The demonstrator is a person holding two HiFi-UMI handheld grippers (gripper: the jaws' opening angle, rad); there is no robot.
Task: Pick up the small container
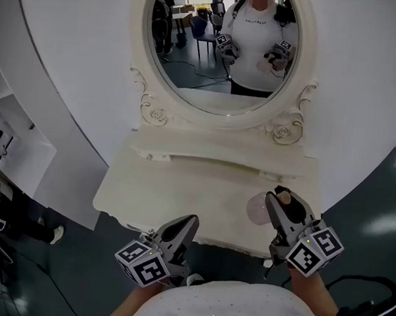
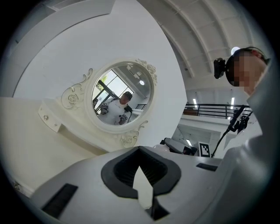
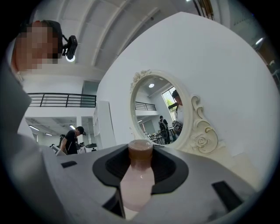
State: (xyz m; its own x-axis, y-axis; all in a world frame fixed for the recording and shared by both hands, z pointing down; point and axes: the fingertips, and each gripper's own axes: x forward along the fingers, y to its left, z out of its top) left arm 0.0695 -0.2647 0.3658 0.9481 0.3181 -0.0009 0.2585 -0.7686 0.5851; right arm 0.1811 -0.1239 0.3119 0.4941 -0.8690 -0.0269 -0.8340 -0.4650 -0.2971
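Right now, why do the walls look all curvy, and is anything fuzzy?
Left gripper view and right gripper view: wide-angle lenses bend the wall and leave black corners. Right gripper view: the small container is so close that it looks slightly soft. Head view: mostly sharp, evenly lit, with the edges curved too.

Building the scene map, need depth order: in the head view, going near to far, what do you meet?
Left gripper → right gripper, shut on the small pale pink container with a brown cap → raised back ledge of the cream dressing table → oval mirror in an ornate white frame.
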